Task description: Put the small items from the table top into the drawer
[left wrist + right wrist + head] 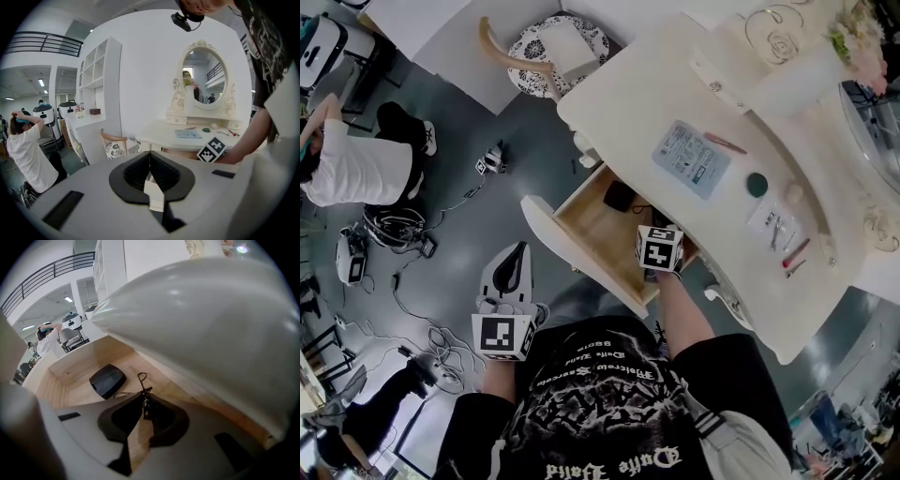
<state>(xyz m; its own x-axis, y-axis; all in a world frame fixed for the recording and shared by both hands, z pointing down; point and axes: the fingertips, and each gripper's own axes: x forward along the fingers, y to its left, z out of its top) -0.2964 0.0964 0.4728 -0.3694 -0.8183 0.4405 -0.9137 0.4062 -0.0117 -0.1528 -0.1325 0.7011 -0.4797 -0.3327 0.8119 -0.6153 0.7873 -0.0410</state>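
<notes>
The wooden drawer (574,255) of the white dressing table (628,103) stands pulled out. My right gripper (657,247) reaches down into it, shut on a small black clip (145,401) whose wire loop (141,377) sticks out ahead just above the drawer floor. A black flat case (108,379) lies further back in the drawer (70,371). On the table top lie a blue-white card (691,157), a green round item (757,184), a pink stick (725,142) and a red pen (795,253). My left gripper (517,253) hangs left of the drawer, shut and empty (149,157).
A chair with a patterned cushion (553,47) stands left of the table. An oval mirror (204,77) rises at the table's back. A person in a white shirt (352,164) sits on the floor at the left among cables (394,230).
</notes>
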